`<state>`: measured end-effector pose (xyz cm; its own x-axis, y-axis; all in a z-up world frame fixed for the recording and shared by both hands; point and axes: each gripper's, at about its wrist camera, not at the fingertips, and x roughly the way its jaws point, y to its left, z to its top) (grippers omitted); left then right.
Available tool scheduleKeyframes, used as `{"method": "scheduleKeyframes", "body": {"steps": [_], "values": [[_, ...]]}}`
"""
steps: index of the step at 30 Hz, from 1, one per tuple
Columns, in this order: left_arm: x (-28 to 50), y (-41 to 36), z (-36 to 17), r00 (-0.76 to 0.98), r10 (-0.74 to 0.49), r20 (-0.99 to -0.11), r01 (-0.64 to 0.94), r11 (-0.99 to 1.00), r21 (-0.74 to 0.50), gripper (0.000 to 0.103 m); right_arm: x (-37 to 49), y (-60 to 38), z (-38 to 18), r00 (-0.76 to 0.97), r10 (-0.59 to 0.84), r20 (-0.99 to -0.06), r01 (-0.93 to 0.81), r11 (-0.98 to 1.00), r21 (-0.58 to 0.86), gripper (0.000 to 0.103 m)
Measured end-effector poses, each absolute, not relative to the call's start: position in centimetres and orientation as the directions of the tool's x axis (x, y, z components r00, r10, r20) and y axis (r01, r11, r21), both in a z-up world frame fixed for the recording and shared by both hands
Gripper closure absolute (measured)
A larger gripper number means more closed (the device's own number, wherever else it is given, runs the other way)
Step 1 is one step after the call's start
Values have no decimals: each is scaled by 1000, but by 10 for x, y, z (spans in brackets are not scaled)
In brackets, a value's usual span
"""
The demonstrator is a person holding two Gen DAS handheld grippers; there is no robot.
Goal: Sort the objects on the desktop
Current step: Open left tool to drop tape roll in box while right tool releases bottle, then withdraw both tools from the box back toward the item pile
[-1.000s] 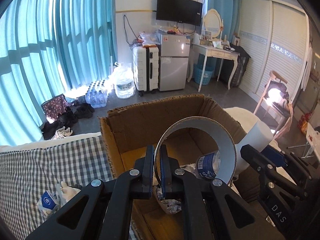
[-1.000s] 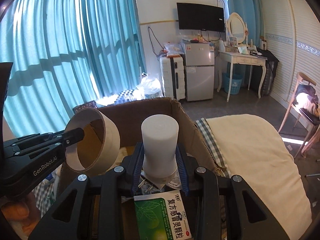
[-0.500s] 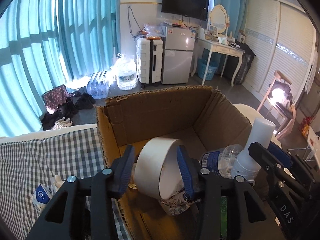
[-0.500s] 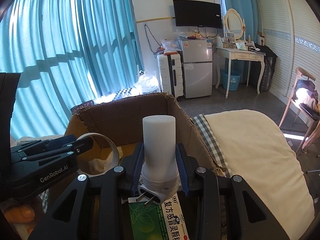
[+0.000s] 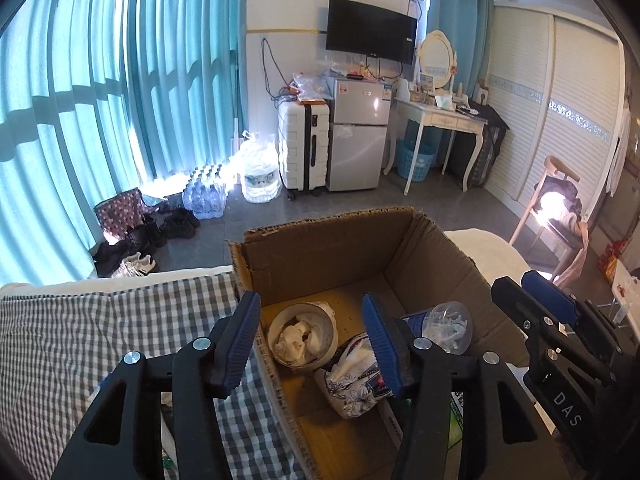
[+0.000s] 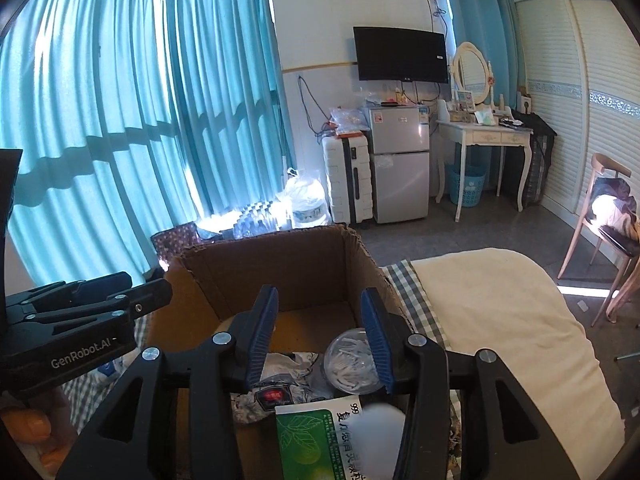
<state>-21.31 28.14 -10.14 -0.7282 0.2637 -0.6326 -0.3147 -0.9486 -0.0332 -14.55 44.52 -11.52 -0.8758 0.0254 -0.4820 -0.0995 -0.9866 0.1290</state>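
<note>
Opening over the cardboard box (image 5: 320,252), the left gripper (image 5: 312,340) and right gripper (image 6: 320,336) gripped nothing. The tape roll (image 5: 302,336) lay inside at twelve o'clock of the left jaws, beside a bottle (image 5: 444,328); further sorting probably remained.

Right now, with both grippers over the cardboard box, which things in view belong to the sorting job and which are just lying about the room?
Job:
- cardboard box
- tape roll lying in it
- clear plastic bottle
- green medicine packet
- left gripper and right gripper, both opening and empty

Lying about:
- white suitcase
- small fridge
- shoes
- wooden chair
</note>
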Motion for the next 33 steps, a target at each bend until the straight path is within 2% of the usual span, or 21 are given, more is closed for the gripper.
{"method": "scheduleKeyframes", "body": {"steps": [6,7,9,10,15,19,22,23,24,33], "values": [[-193,258,-86,-752,256,-608,-297,-954,-35,42,-131,435,-96,-893,3,-449,-74,-987,141,57],[-189,253,-83,-756,254,-603,-293,-955,-34,40,-128,433,-92,-897,-1,-442,-68,-988,140,56],[-183,244,-77,-765,245,-595,-283,-959,-31,29,-122,426,-83,-904,-1,-427,-62,-989,132,45],[-179,239,-74,-771,242,-589,-277,-960,-33,23,-120,423,-80,-907,0,-422,-60,-990,128,44],[-164,210,-58,-791,227,-567,-243,-969,-49,19,-112,401,-66,-905,-16,-426,-36,-993,113,39],[-151,186,-45,-811,206,-548,-220,-975,-42,12,-107,381,-60,-901,-14,-433,-20,-997,75,37],[-143,165,-35,-832,185,-522,-194,-980,-37,5,-103,371,-56,-902,-27,-430,-5,-997,72,28],[-140,158,-32,-839,179,-515,-185,-982,-39,2,-102,367,-54,-903,-33,-429,2,-997,72,22],[-138,152,-30,-843,173,-509,-177,-983,-41,1,-100,363,-53,-903,-41,-428,11,-997,72,18],[-136,97,-22,-849,132,-511,-108,-991,-77,0,-94,326,-46,-920,-85,-383,73,-996,45,12]]}}
